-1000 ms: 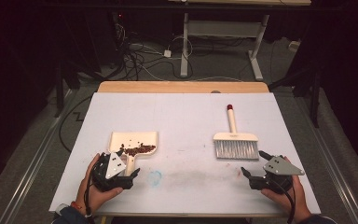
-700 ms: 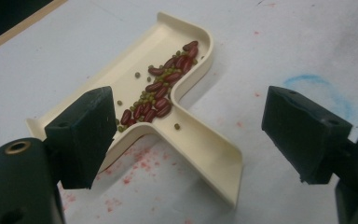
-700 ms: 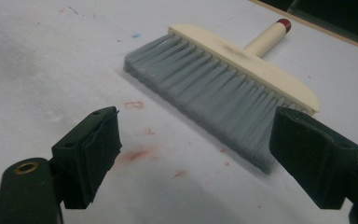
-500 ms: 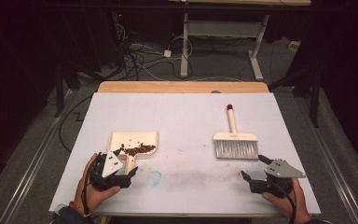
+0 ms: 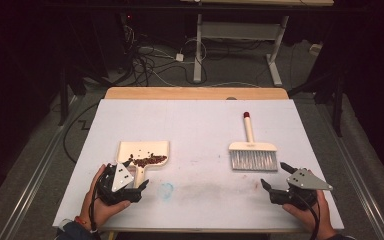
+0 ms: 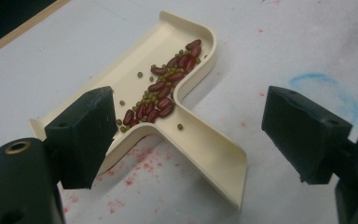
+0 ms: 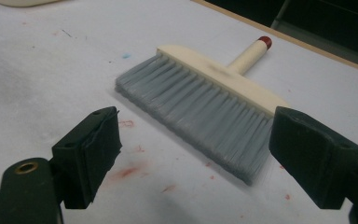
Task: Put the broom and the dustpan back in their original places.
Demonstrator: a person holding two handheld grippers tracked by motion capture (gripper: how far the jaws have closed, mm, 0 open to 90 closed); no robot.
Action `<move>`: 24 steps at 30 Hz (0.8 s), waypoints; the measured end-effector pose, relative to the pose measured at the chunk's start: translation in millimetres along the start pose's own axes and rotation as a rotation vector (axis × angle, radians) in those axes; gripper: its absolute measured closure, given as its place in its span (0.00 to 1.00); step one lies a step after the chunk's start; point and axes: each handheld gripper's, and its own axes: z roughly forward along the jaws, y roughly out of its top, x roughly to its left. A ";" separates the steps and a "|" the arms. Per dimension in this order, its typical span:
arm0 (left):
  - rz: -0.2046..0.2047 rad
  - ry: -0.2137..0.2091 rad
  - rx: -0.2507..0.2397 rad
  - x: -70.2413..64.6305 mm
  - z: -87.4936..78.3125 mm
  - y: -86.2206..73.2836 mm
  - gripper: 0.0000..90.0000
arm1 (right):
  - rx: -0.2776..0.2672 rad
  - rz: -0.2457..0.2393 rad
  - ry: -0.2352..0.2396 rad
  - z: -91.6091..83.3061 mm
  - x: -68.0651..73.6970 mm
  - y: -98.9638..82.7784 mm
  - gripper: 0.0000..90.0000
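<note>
On the near left of the white surface I have the left gripper, its jaws spread wide and holding nothing. From its own camera, the cream dustpan lies between and beyond the two black jaws, its handle running toward me without touching either one. A pile of dark red beans mixed with small green ones sits in the pan, banked against the back wall near the root of the handle, and one green bean lies alone on the handle. Faint red specks stain the surface under the pan's edge, and a blue smear marks the sheet off to the right.

Over on the near right, the right gripper is also parted and empty, held low just above the surface as far as I can judge from the high view. Its camera looks along the jaws at the hand brush, which lies flat just ahead. The grey bristles point toward the gripper and the cream handle with its red tip points away, toward the wooden far edge of the surface.

Dustpan and brush lie well apart, each in front of its own gripper. A hand grips each tool from the bottom edge.
</note>
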 end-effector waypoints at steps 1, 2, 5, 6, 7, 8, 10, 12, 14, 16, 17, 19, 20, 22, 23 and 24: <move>0.004 0.001 0.005 -0.4 0.9 0.4 0.19 | 0.000 0.002 0.002 -0.2 0.6 -0.1 0.19; 0.007 0.000 0.006 -0.7 1.5 0.7 0.19 | -0.002 0.000 0.004 -0.5 1.1 0.0 0.19; -0.002 -0.008 0.009 -2.0 3.0 1.6 0.19 | -0.003 0.003 0.004 -1.6 1.4 0.0 0.19; -0.001 -0.009 0.010 -2.1 3.4 1.9 0.19 | -0.003 0.002 0.002 -2.0 1.1 -0.2 0.19; 0.001 -0.010 0.013 -2.1 3.8 2.2 0.19 | -0.002 0.006 0.000 -2.4 0.9 -0.3 0.19; 0.002 -0.011 0.014 -2.2 4.2 2.3 0.19 | -0.004 0.007 0.002 -2.5 0.5 -0.6 0.19; 0.004 -0.012 0.017 -2.3 4.8 2.7 0.19 | -0.005 0.007 0.000 -3.0 0.2 -0.7 0.19; 0.006 -0.012 0.016 -2.2 5.0 3.0 0.19 | -0.007 0.005 -0.002 -3.4 -0.2 -0.5 0.19; 0.004 -0.013 0.014 -2.3 5.4 3.2 0.19 | -0.007 0.007 -0.003 -3.9 -0.2 -0.2 0.19; 0.006 -0.013 0.017 -2.4 5.4 3.4 0.19 | -0.009 0.006 -0.002 -4.3 -0.1 -0.1 0.19; 0.006 -0.013 0.017 -2.5 5.4 3.5 0.19 | -0.010 0.007 -0.002 -4.4 0.0 0.0 0.19; 0.004 -0.014 0.016 -2.4 5.7 3.6 0.19 | -0.011 0.004 -0.004 -4.7 0.3 0.3 0.18; 0.002 -0.016 0.014 -2.2 6.0 3.8 0.19 | -0.015 0.005 -0.001 -4.9 0.5 0.5 0.18; 0.001 -0.018 0.014 -1.9 7.3 4.3 0.19 | -0.017 0.007 -0.006 -5.7 0.8 1.3 0.18; 0.001 -0.018 0.014 -2.2 7.9 4.5 0.19 | -0.022 0.007 -0.007 -6.2 0.9 1.8 0.18; 0.003 -0.017 0.016 -2.2 8.2 4.6 0.19 | -0.026 0.011 -0.005 -6.7 0.9 2.3 0.18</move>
